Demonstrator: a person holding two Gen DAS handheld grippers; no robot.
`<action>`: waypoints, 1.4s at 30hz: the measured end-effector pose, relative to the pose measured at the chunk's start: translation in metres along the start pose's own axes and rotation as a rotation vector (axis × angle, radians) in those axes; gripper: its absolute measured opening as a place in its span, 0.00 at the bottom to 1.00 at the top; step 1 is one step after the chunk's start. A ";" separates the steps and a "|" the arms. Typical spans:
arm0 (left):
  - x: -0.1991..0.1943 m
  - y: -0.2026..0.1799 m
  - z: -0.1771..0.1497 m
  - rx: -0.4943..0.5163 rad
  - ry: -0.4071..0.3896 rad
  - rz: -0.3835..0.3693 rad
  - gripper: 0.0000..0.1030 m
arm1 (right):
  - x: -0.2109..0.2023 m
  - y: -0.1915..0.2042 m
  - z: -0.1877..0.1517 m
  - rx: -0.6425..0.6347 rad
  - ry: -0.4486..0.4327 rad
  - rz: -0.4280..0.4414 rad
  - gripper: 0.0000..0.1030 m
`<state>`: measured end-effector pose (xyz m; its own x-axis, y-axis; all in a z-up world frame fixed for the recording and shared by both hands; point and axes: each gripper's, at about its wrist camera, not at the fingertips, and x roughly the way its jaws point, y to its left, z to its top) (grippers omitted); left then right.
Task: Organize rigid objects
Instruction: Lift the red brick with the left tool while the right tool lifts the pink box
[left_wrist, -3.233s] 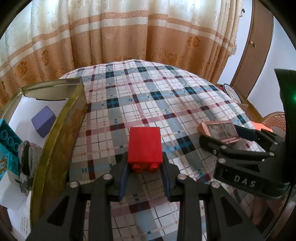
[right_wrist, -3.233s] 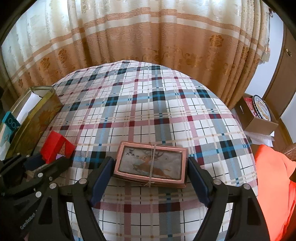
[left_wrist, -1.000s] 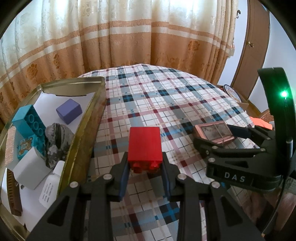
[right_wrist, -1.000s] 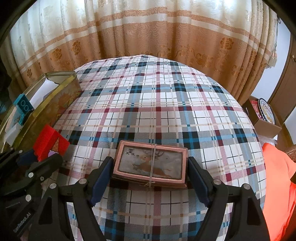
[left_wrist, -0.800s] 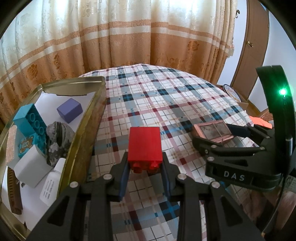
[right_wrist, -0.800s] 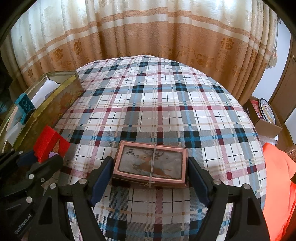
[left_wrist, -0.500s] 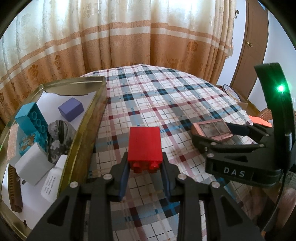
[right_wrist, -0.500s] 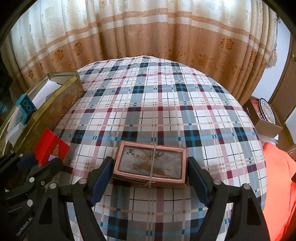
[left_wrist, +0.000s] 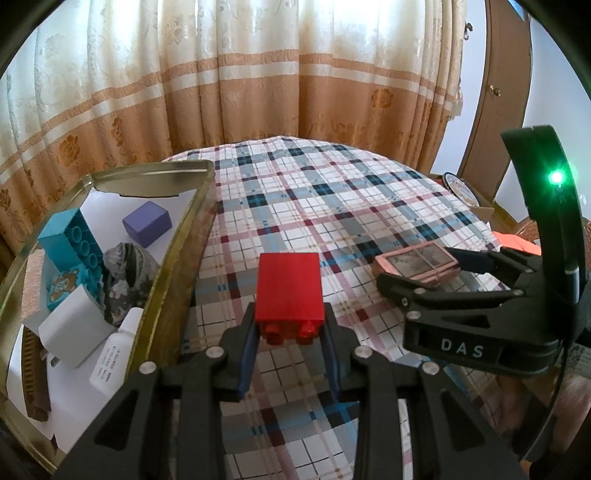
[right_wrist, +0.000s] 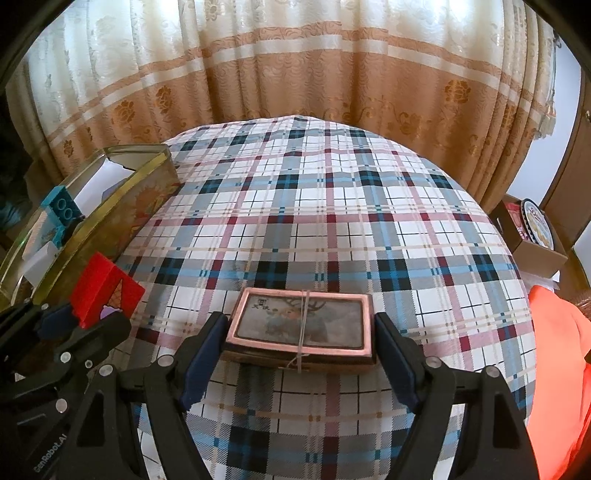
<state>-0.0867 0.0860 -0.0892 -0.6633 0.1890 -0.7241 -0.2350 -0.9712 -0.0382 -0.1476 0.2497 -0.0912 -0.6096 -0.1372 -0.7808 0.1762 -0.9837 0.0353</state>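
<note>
A: Where is there room to pass?
B: The checked cloth (right_wrist: 332, 206) on the desk lies bare up to the curtain (right_wrist: 295, 74).
A: And on the left?
B: The tin's (left_wrist: 177, 236) gold wall stands in the way; inside, the blue block (left_wrist: 74, 240), stone (left_wrist: 125, 266) and purple cube (left_wrist: 147, 223) crowd it, perhaps leaving bare paper at the far end.

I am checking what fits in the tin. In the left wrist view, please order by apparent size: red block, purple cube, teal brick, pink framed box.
1. red block, though it is nearest the camera, so its lead is unsure
2. teal brick and pink framed box, too alike to rank
3. purple cube
</note>
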 end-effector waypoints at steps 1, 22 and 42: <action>-0.001 0.000 0.000 0.000 -0.001 0.000 0.29 | 0.000 0.000 0.000 0.000 0.000 0.000 0.78; -0.012 0.001 -0.005 0.001 -0.035 0.008 0.29 | -0.007 0.001 -0.006 0.016 -0.020 0.037 0.78; -0.026 0.000 -0.005 0.008 -0.069 0.017 0.29 | -0.018 -0.001 -0.008 0.029 -0.067 0.056 0.78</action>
<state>-0.0653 0.0804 -0.0738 -0.7146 0.1828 -0.6752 -0.2289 -0.9732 -0.0211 -0.1306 0.2538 -0.0819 -0.6498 -0.1987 -0.7337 0.1893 -0.9771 0.0970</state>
